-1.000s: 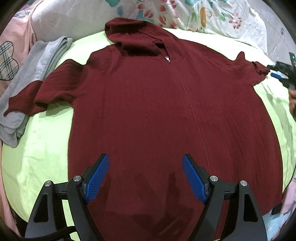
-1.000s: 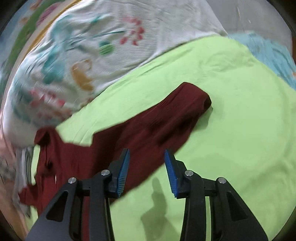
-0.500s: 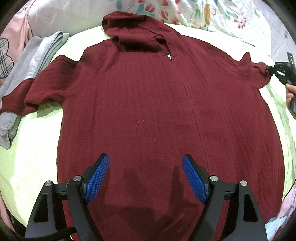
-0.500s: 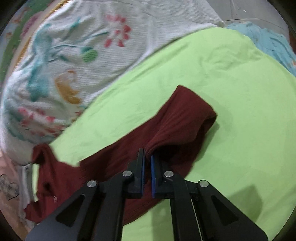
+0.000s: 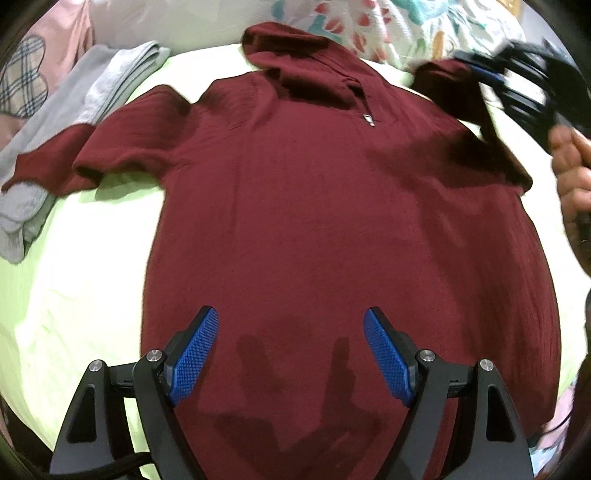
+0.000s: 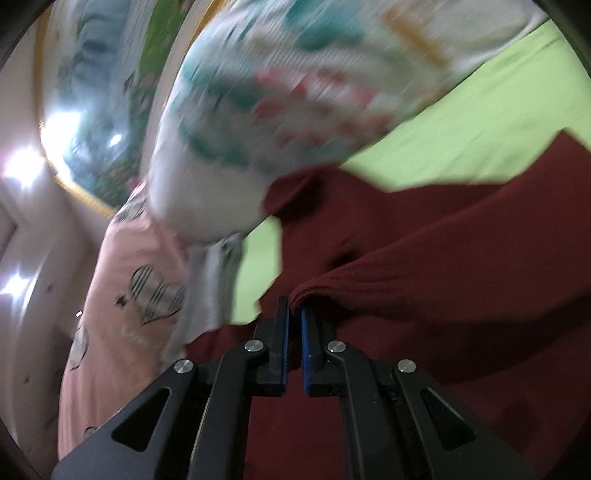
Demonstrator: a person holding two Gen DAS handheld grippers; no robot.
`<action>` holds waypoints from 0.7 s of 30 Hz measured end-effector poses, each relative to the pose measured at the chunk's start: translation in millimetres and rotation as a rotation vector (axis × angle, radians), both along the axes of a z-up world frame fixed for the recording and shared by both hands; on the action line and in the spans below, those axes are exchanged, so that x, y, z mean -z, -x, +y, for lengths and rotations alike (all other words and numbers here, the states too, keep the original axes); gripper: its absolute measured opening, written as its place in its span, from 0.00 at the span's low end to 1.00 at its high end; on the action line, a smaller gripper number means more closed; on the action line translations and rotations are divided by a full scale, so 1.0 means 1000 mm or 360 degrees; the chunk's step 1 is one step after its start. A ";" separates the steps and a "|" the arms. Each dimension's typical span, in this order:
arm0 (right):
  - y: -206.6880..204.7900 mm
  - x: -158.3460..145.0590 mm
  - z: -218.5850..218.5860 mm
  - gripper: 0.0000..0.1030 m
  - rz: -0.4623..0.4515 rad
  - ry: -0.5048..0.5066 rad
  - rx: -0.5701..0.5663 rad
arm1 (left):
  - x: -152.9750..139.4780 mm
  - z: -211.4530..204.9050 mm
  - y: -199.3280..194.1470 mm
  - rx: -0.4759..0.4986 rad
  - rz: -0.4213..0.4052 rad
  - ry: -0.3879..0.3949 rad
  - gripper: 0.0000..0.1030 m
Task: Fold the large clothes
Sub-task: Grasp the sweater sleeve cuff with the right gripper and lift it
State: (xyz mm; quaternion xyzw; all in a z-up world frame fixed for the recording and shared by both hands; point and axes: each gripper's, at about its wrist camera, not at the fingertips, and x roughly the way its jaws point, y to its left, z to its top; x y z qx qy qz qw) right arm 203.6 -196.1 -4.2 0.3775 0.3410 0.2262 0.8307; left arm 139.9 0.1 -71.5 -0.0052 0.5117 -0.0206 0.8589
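The maroon hooded sweater (image 5: 332, 206) lay spread front-up on the bed's lime-green sheet (image 5: 74, 280), hood toward the floral pillow (image 5: 388, 26). One sleeve (image 6: 424, 280) was lifted off the sheet and hung over the chest, its cuff pinched between the clenched right tongs (image 6: 294, 332). The other sleeve rested across a folded grey garment (image 5: 59, 122), beside a pink heart-print cloth (image 6: 122, 306). The left tongs (image 5: 290, 354) hovered spread wide above the hem, grasping nothing.

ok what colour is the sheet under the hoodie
Light lime green sheet, plain with no pattern; the maroon hoodie lies on it. Clearest in the left wrist view.
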 end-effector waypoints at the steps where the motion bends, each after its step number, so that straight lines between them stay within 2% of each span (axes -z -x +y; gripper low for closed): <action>1: -0.004 0.005 0.017 0.06 0.0012 -0.0026 -0.0035 | 0.000 0.005 0.000 -0.0015 0.0001 0.0016 0.79; 6: -0.026 0.036 0.097 0.06 0.0096 -0.0119 -0.0221 | 0.002 0.031 0.005 -0.0098 -0.0003 0.0055 0.79; 10: -0.037 0.065 0.142 0.06 0.0205 -0.0100 -0.0337 | 0.006 0.050 0.002 -0.0162 0.0017 0.0132 0.79; 13: -0.038 0.087 0.150 0.09 0.0300 -0.0130 -0.0416 | 0.008 0.057 0.002 -0.0177 0.0020 0.0167 0.79; 16: -0.032 0.095 0.146 0.12 0.0376 -0.0142 -0.0462 | 0.008 0.061 -0.007 -0.0158 0.0016 0.0280 0.79; 17: -0.027 0.093 0.139 0.16 0.0370 -0.0137 -0.0465 | 0.007 0.061 -0.013 -0.0145 0.0008 0.0341 0.79; 21: -0.005 0.074 0.110 0.18 0.0270 -0.0071 -0.0407 | 0.007 0.059 -0.044 -0.0096 0.0002 0.0577 0.79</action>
